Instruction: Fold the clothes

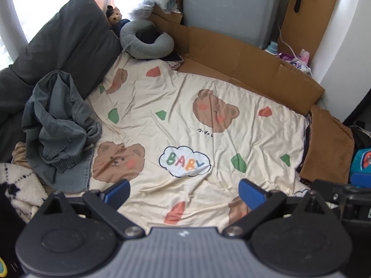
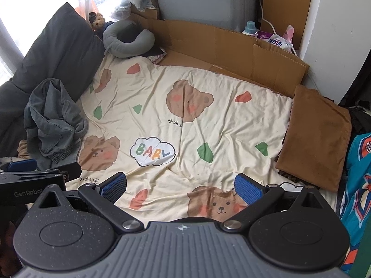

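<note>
A crumpled grey-blue garment [image 1: 58, 125] [image 2: 53, 120] lies heaped at the left edge of the cream bear-print bed sheet [image 1: 185, 120] [image 2: 185, 120]. A folded brown cloth [image 1: 329, 143] [image 2: 317, 134] rests on the right edge. My left gripper [image 1: 184, 192] hovers open over the sheet's near part, nothing between its blue pads. My right gripper [image 2: 182, 186] is likewise open and empty above the near sheet. The left gripper's body [image 2: 34, 173] shows at the left of the right wrist view.
A dark grey pillow [image 1: 69, 44] leans at the back left. A grey neck pillow [image 1: 146, 39] and a small teddy bear [image 1: 114, 16] sit at the head. Cardboard sheets [image 1: 243, 62] line the far side. A teal patterned cloth [image 2: 357, 185] lies right; a black-white knit [image 1: 18, 190] left.
</note>
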A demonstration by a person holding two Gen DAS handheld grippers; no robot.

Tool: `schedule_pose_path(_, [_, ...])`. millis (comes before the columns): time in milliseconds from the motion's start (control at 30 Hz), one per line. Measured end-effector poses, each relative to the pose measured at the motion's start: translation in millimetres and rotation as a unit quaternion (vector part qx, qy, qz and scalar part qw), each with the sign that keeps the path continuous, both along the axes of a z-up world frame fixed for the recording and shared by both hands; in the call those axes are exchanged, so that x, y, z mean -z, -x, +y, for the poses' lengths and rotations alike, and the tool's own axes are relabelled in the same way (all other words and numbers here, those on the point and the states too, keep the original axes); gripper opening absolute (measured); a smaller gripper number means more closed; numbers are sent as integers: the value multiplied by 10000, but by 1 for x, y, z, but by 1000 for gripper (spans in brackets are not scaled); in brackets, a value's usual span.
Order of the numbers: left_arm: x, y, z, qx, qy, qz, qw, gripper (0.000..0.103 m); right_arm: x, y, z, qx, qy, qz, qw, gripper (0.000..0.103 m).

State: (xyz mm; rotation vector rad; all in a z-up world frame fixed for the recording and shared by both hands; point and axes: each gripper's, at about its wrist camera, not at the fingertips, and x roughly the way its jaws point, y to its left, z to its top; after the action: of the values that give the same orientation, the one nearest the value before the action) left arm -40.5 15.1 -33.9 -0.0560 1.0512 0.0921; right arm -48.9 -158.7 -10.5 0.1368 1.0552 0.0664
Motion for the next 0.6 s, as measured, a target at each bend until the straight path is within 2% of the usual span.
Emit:
schedule_pose_path(233, [0,2,1,-40,162,-20,9999,101,0,0,0,-38,49,7,10000,102])
schedule_pose_path(433, [-2,3,-2,13,-33,-62,10000,100,0,0,1,-81,108,15,9999,102])
schedule_pose_path(600, [-2,5,-13,269,-304,-93,9991,90,0,0,1,-99,132,21,9999,102])
